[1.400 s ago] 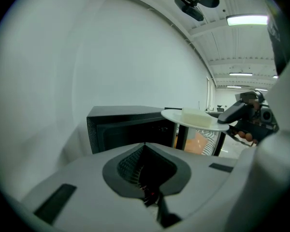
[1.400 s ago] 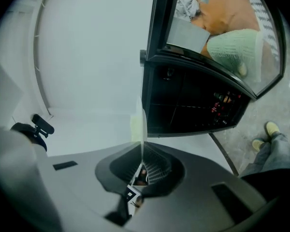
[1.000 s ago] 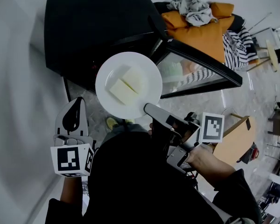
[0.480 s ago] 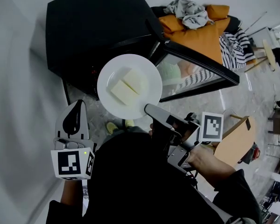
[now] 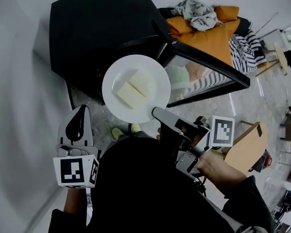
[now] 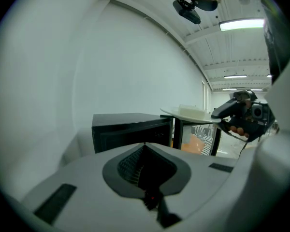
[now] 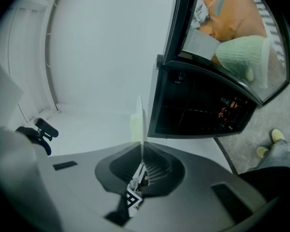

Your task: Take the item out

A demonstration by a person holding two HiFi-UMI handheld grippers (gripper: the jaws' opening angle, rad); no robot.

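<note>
A white plate (image 5: pixel 136 89) with two pale blocks (image 5: pixel 133 90) on it hangs level in front of the open black microwave (image 5: pixel 104 28). My right gripper (image 5: pixel 155 112) is shut on the plate's near rim. In the right gripper view the plate (image 7: pixel 140 122) shows edge-on between the jaws of the right gripper (image 7: pixel 141 151), with the dark microwave cavity (image 7: pixel 198 105) just to the right. My left gripper (image 5: pixel 79 111) is held lower left of the plate, apart from it, jaws together and holding nothing. From the left gripper (image 6: pixel 145 145) view the plate (image 6: pixel 191 114) floats ahead to the right.
The microwave door (image 5: pixel 211 72) stands swung open to the right of the plate. Behind it are an orange seat with clothes (image 5: pixel 208 25) and a striped cloth (image 5: pixel 245 45). A wooden stool (image 5: pixel 245 147) is on the right. A white wall (image 5: pixel 19 106) runs along the left.
</note>
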